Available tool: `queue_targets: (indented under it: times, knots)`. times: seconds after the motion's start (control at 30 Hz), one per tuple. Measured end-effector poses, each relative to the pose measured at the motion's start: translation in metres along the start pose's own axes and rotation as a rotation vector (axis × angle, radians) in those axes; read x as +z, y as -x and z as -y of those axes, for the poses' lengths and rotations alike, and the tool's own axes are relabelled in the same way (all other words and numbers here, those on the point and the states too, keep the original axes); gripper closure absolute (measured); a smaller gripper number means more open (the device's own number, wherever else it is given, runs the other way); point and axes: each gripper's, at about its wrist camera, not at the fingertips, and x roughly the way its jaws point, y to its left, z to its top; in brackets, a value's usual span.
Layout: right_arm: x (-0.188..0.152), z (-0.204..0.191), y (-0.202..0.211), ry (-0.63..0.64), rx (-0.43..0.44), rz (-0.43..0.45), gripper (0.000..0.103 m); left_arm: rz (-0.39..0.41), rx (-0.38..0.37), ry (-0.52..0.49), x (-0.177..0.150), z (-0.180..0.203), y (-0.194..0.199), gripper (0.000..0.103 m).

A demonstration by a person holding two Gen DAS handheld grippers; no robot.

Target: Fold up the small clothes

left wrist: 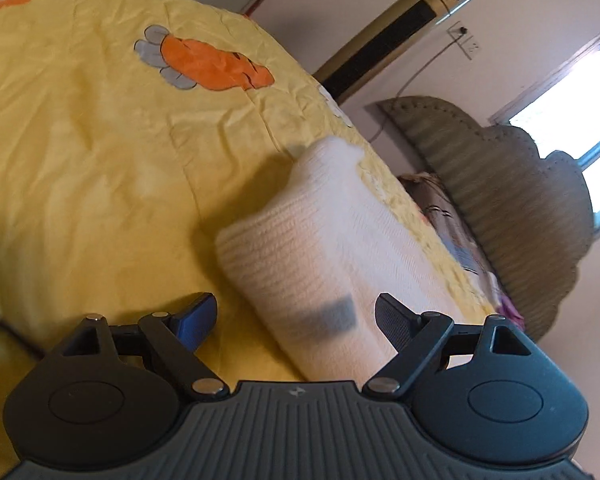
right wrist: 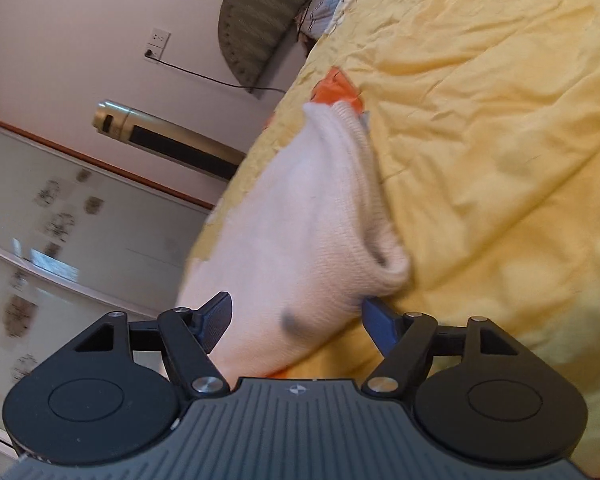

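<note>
We see yellow quilt with carrot print, gold tower fan, headboard, wall socket, window.

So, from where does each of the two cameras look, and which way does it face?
Left wrist: on the left gripper, facing forward over the white sock on the yellow quilt; both its open fingers show.
Right wrist: on the right gripper, facing the white sock; its open fingers show.
Shared: sock, quilt, headboard, tower fan.
</note>
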Motion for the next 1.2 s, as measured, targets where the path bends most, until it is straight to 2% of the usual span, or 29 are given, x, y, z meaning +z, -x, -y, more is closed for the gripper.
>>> queue_targets:
  times: [0.03, 0.07, 0.13, 0.23, 0.27, 0.3, 0.33, 0.37, 0.4, 0.43, 0.57, 0.7, 0.83, 0.93, 1.07, 1.13, 1.2]
  knots:
    - [0.002, 0.0, -0.006, -0.006, -0.01, 0.001, 0.024, 0.001, 0.005, -0.001, 0.003, 0.005, -0.008, 0.015]
    - [0.003, 0.002, -0.014, -0.016, -0.031, 0.0, 0.023, -0.001, 0.0, -0.014, 0.005, 0.008, -0.015, 0.006]
    - [0.004, 0.001, -0.027, -0.021, -0.064, 0.016, 0.026, 0.015, 0.024, -0.048, 0.005, 0.022, -0.025, 0.0]
    - [0.001, -0.009, -0.042, 0.006, -0.102, 0.072, 0.025, 0.01, 0.057, -0.108, -0.002, 0.038, -0.033, 0.0]
    - [0.0, -0.012, -0.046, 0.015, -0.116, 0.087, 0.024, 0.027, 0.069, -0.123, -0.005, 0.04, -0.033, 0.005]
    - [-0.001, -0.015, -0.05, 0.033, -0.128, 0.105, 0.023, 0.042, 0.1, -0.157, -0.009, 0.044, -0.033, 0.015]
    - [-0.004, -0.019, -0.053, 0.059, -0.156, 0.127, 0.025, 0.035, 0.129, -0.191, -0.012, 0.047, -0.034, 0.066]
    - [-0.007, -0.023, -0.057, 0.096, -0.205, 0.144, 0.039, 0.0, 0.096, -0.174, -0.012, 0.044, -0.035, 0.074]
    - [-0.009, -0.029, -0.061, 0.144, -0.273, 0.147, 0.063, 0.002, 0.084, -0.148, -0.01, 0.041, -0.032, 0.078]
    - [-0.01, -0.031, -0.064, 0.175, -0.305, 0.146, 0.066, -0.005, 0.079, -0.153, -0.007, 0.043, -0.029, 0.081]
    - [-0.008, -0.036, -0.055, 0.187, -0.264, 0.166, 0.073, 0.005, 0.031, -0.22, 0.0, 0.059, -0.003, 0.083]
    - [-0.004, -0.054, -0.03, 0.183, -0.174, 0.174, 0.075, -0.005, -0.04, -0.282, -0.003, 0.069, 0.043, 0.083]
    - [-0.013, -0.067, 0.013, 0.196, -0.114, 0.142, 0.075, -0.054, -0.081, -0.287, -0.022, 0.044, 0.104, 0.083]
    - [-0.038, -0.065, 0.055, 0.21, -0.087, 0.08, 0.075, -0.127, -0.042, -0.261, -0.045, 0.011, 0.134, 0.083]
    - [-0.085, -0.045, 0.093, 0.197, -0.122, -0.006, 0.074, -0.206, 0.026, -0.204, -0.075, -0.026, 0.135, 0.08]
    - [-0.104, -0.032, 0.092, 0.229, -0.194, -0.026, 0.073, -0.181, 0.017, -0.215, -0.079, -0.034, 0.13, 0.07]
    - [-0.111, -0.021, 0.083, 0.241, -0.259, -0.039, 0.062, -0.195, 0.021, -0.276, -0.075, -0.031, 0.135, 0.061]
